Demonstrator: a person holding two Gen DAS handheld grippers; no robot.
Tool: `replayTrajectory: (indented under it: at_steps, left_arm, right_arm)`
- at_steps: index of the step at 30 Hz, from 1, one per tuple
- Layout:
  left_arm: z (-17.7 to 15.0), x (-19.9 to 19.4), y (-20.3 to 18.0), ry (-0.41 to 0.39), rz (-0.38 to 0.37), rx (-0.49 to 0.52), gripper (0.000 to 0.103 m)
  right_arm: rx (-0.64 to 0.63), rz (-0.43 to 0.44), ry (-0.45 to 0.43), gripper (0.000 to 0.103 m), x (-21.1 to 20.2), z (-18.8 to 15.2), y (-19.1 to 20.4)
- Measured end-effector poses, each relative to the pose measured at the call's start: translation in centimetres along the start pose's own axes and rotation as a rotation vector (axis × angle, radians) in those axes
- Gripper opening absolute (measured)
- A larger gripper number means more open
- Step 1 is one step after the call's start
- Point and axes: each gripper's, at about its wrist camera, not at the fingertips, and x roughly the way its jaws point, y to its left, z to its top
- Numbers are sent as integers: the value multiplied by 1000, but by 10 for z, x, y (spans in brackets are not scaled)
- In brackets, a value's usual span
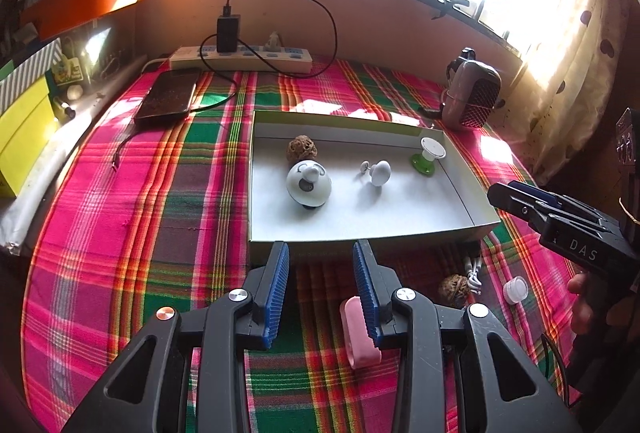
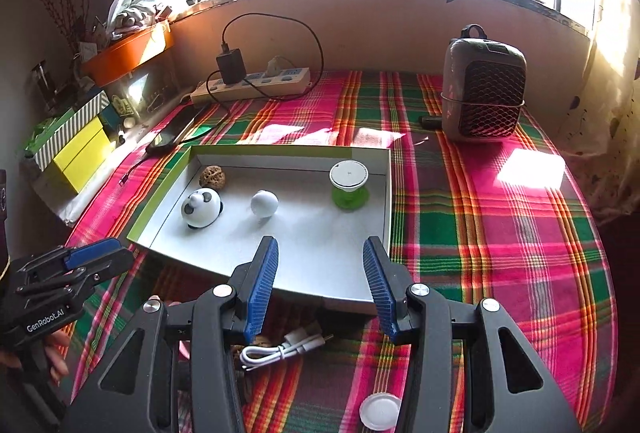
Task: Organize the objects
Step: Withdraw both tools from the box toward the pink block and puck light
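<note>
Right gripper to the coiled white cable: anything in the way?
Nothing visible. The coiled white cable lies on the plaid cloth just below the open right gripper, in front of the shallow white box; a brown walnut sits beside the cable, not over it.

Both views ride on hand-held tools and look forward and steeply down toward the window wall. The left wrist camera sits near the front edge of the plaid-covered desk (image 1: pixel 120 201), just short of the shallow box (image 1: pixel 360 245), with the right gripper (image 1: pixel 520 199) at its right edge. The right wrist camera looks from further right — the left gripper (image 2: pixel 100 257) shows at its left. Both share the box, power strip (image 2: pixel 256 85) and grey fan (image 2: pixel 484 89).
</note>
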Motion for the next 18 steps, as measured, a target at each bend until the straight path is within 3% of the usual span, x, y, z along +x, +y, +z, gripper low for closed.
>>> replayTrajectory:
  at_steps: [18]
  left_arm:
    - [-32, -3, -1, 52, -22, -14, 34]
  right_arm:
    - [18, -107, 17, 53, -30, -68, -19]
